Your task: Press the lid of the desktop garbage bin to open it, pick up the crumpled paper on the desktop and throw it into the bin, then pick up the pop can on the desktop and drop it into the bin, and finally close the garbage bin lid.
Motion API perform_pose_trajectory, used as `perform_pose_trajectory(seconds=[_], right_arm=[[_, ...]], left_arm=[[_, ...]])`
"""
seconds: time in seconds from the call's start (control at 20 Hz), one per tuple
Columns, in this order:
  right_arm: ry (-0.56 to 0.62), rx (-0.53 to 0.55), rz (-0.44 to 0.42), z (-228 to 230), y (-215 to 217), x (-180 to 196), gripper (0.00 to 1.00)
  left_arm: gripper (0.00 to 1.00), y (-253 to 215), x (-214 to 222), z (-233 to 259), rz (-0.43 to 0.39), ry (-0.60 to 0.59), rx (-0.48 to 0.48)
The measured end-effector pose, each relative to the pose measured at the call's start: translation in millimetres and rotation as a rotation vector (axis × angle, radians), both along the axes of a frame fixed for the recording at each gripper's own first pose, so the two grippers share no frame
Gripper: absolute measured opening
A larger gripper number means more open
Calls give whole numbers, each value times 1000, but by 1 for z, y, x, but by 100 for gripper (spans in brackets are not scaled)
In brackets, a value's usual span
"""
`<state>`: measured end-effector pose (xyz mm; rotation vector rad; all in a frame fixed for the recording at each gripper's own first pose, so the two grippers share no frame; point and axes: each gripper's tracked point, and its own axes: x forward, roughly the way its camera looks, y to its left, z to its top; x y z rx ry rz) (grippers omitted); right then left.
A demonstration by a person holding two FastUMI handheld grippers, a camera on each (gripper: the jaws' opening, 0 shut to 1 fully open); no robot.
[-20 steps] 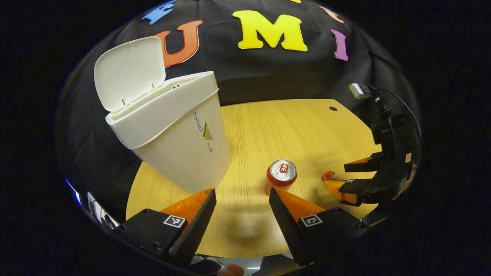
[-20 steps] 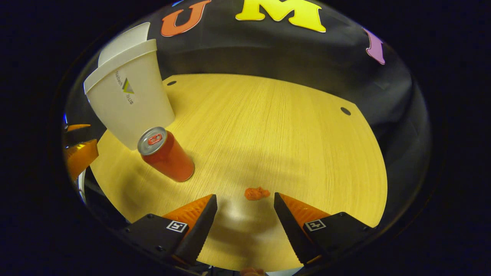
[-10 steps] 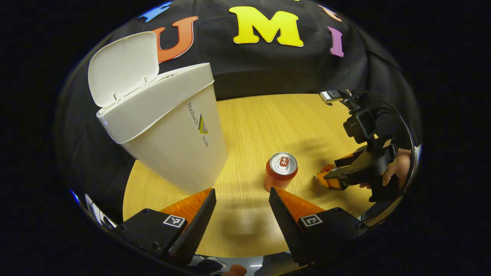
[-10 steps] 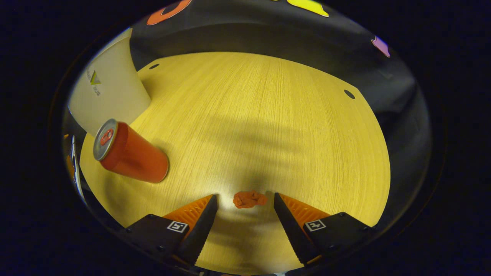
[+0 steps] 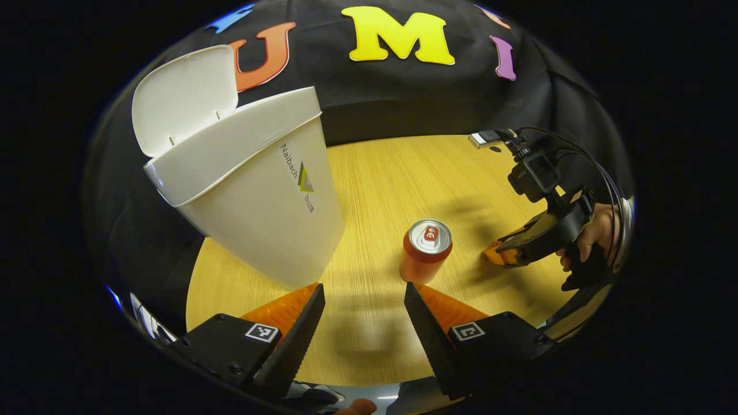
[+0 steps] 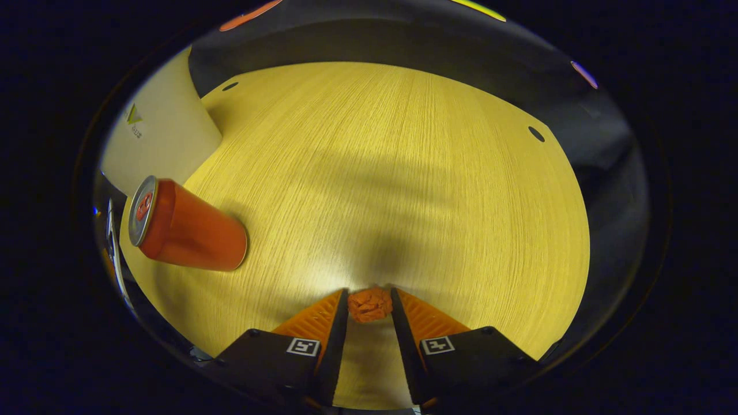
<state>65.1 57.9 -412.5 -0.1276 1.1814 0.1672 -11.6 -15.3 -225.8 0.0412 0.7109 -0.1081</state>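
Bin [image 5: 259,213]: white, lid [image 5: 181,95] tipped up and open, standing at the bench's [image 6: 403,173] far left; small logo with lettering on its side, too small to read.
Can [image 5: 425,251]: red, upright, long axis vertical, silver top up, just right of bin.
Paper [image 6: 369,304]: red crumpled wad on bench, pinched between right gripper [image 6: 369,305] fingers.
Left gripper [image 5: 363,308]: fingers wide, empty, above bench.
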Motion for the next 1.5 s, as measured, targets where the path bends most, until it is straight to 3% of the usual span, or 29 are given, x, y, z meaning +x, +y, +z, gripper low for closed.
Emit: perform_pose_trajectory(seconds=[0.1, 0.35, 0.55, 0.6, 0.75, 0.9, 1.15, 1.5], right_arm=[[-6, -2, -4, 3, -2, -2, 27], [-55, 3, 4, 13, -4, -3, 30], [-98, 19, -28, 37, -12, -9, 29], [-107, 36, -43, 45, -14, -8, 19], [-177, 43, -78, 73, -23, -1, 19], [-290, 66, -97, 127, -24, 19, 19], [-513, 135, -52, 236, -1, 57, 19], [-723, 238, 115, 346, 94, 77, 19]], left_arm=[[93, 2, -3, -2, 9, 6, -1], [93, 0, -10, -6, 13, 8, -17], [93, -2, -17, -17, -24, 2, 39], [93, -4, -20, -20, -27, 9, 36], [93, -11, -27, -23, -20, 22, 4], [93, -15, -30, -21, -27, 12, -4], [93, -12, -30, -15, -50, -22, 43], [93, -6, -31, -6, -43, -55, -5]])
